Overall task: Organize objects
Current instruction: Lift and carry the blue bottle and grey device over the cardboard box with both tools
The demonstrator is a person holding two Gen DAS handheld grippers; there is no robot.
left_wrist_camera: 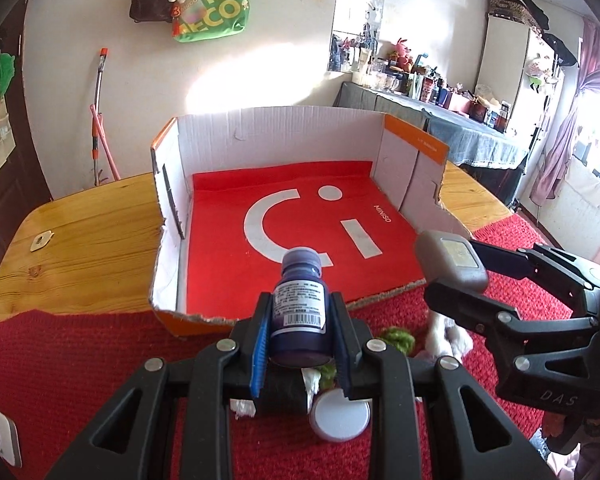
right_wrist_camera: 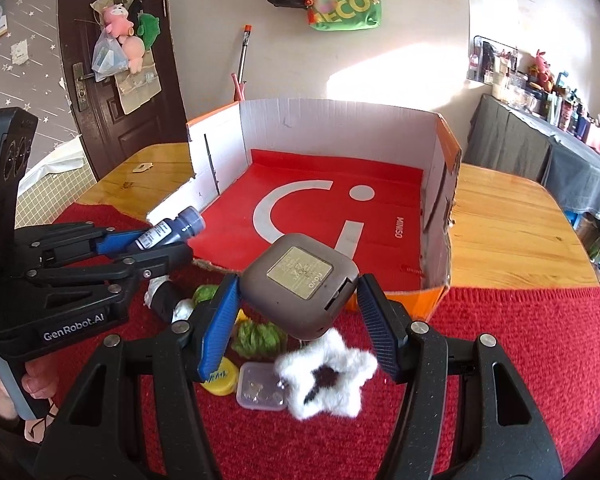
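1. Holding blue bottle (left_wrist_camera: pixel 299 304) pinched in left gripper (left_wrist_camera: pixel 299 332), at box's 6 o'clock edge.
2. Clamping grey square case (right_wrist_camera: pixel 300 285) in right gripper (right_wrist_camera: pixel 298 316), tilted on its corners (grip looks marginal), just short of that edge.
3. Box (right_wrist_camera: pixel 340 128) holds nothing yet: task barely begun.
4. Left on red mat (right_wrist_camera: pixel 520 340): fuzzy white star (right_wrist_camera: pixel 327 380), clear container (right_wrist_camera: pixel 260 392), yellow lid (right_wrist_camera: pixel 220 380), green tuft (right_wrist_camera: pixel 258 338), grey disc (left_wrist_camera: pixel 340 416).
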